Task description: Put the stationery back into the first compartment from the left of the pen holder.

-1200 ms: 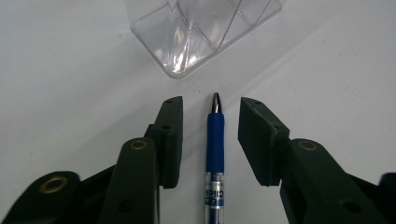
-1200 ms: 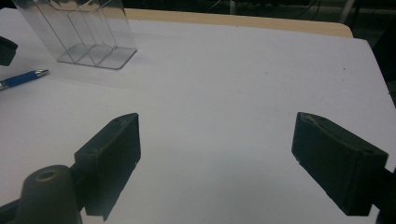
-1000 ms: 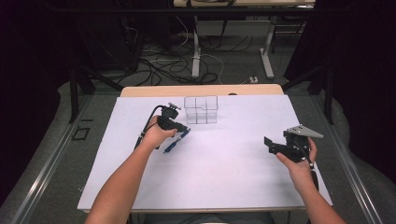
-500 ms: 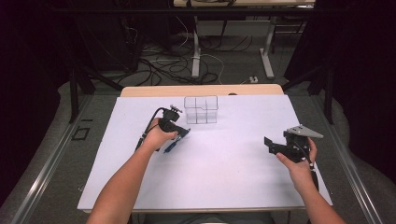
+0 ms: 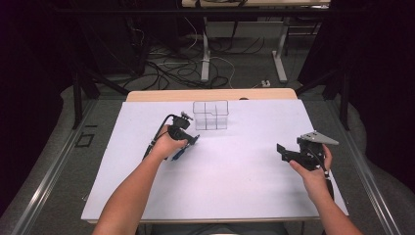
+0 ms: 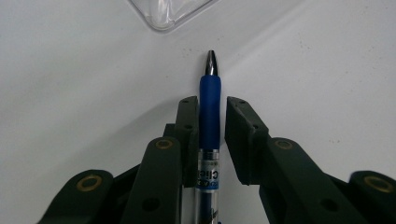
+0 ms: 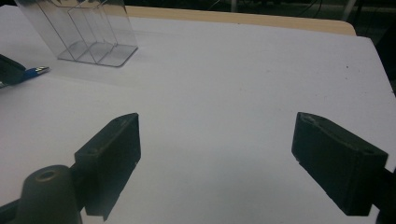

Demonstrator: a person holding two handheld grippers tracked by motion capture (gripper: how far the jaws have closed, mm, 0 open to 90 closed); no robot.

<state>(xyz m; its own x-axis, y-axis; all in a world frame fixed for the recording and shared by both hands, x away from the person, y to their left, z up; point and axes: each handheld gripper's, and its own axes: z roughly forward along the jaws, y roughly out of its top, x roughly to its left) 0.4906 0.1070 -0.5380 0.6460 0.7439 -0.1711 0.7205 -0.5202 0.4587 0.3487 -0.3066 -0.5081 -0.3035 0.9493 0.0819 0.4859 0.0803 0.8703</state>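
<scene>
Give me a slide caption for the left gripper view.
Left tool closing around a blue pen lying on the white table, tip toward a clear organizer.

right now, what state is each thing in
blue pen: lying flat on the table, not yet clamped
clear organizer: upright, empty
left gripper: jaws have just been closing around the pen, gap left on one side
right gripper: wide open, holding nothing

Tabletop [image 5: 235, 186]: white sheet over a light wooden top
Floor [image 5: 244, 73]: grey, with tangled cables [image 5: 195, 63]
Behind: metal table legs [image 5: 281, 49], dark surroundings
Sides: grey rails [image 5: 44, 181]
Light: dim room, bright tabletop
</scene>
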